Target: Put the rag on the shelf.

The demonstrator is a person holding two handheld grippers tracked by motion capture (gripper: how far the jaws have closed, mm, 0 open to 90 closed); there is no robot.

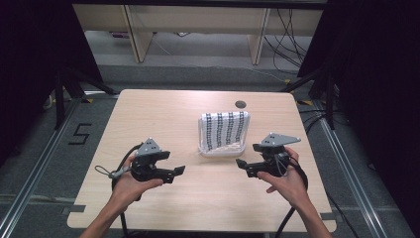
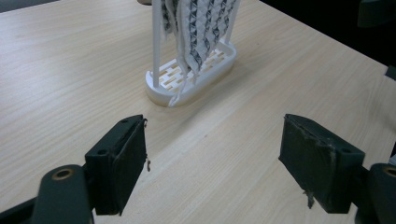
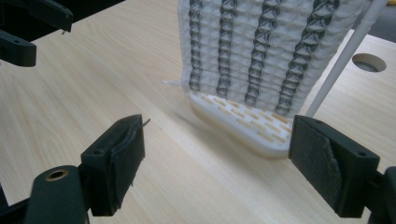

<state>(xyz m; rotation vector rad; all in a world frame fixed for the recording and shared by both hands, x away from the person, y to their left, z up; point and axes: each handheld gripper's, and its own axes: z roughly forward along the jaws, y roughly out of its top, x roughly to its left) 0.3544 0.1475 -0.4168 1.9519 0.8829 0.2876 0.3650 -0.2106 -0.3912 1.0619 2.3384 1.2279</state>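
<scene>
A white waffle-weave cloth (image 1: 225, 130) with dark patterned stripes hangs over a small white drying rack (image 1: 222, 150) that stands right of the counter's middle, ahead of both hands. The cloth drapes from the rack's top rail down to its slotted base, and one loose corner trails over the base's edge at the near end. It looks soft, light and limp, so it would likely sag and slide off the rail once lifted; the rack seems light too and could tip or skid if the cloth is tugged sideways. The best hold is probably a lower hanging edge or corner, pinched through both layers, with a second pinch at the other corner to keep it spread.

The left tongs (image 1: 176, 171) hover over the wooden counter (image 1: 158, 114) near the rack's left, jaws wide apart with nothing between the pads. The right tongs (image 1: 243, 165) sit just beside the rack's right end, equally wide and empty, touching nothing.
</scene>
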